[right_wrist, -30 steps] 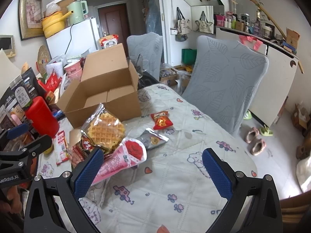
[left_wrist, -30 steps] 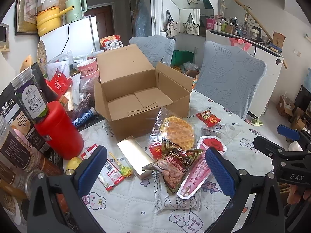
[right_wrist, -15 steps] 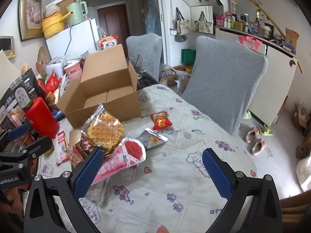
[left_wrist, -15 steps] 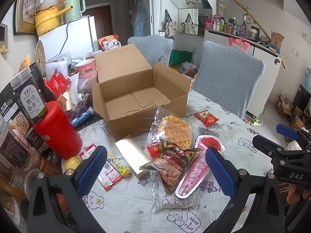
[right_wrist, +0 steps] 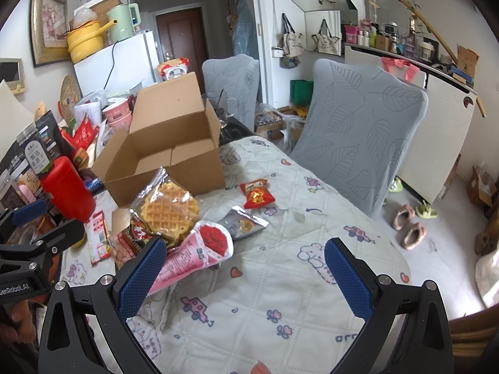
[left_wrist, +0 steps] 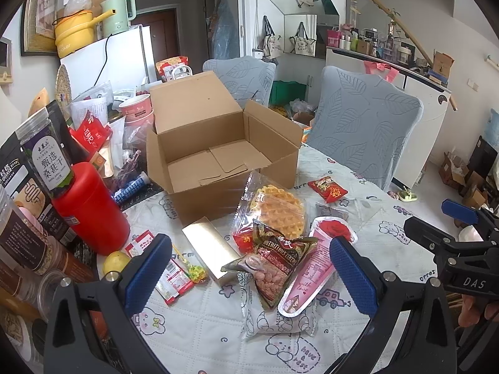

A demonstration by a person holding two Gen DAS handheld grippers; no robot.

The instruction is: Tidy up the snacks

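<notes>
An open, empty cardboard box (left_wrist: 218, 155) (right_wrist: 165, 152) stands on the quilted tablecloth. In front of it lie a bagged waffle (left_wrist: 277, 210) (right_wrist: 170, 207), a dark cereal bag (left_wrist: 277, 265) (right_wrist: 131, 237), a pink cone-shaped pack (left_wrist: 315, 268) (right_wrist: 199, 252), a gold box (left_wrist: 210, 254), a small red packet (left_wrist: 327, 188) (right_wrist: 257, 193) and a silver packet (right_wrist: 244, 222). My left gripper (left_wrist: 249, 277) hangs open just short of the pile, holding nothing. My right gripper (right_wrist: 244, 280) is open too, over bare cloth right of the pile.
Jars, a red canister (left_wrist: 90, 205) and stacked bags crowd the table's left side. A flat red-white packet (left_wrist: 173, 275) and a lemon (left_wrist: 115, 261) lie near my left fingers. Two grey covered chairs (right_wrist: 358, 137) stand behind the table; slippers (right_wrist: 408, 224) lie on the floor to the right.
Both grippers have drifted only slightly; the box and the snack pile lie as before.
</notes>
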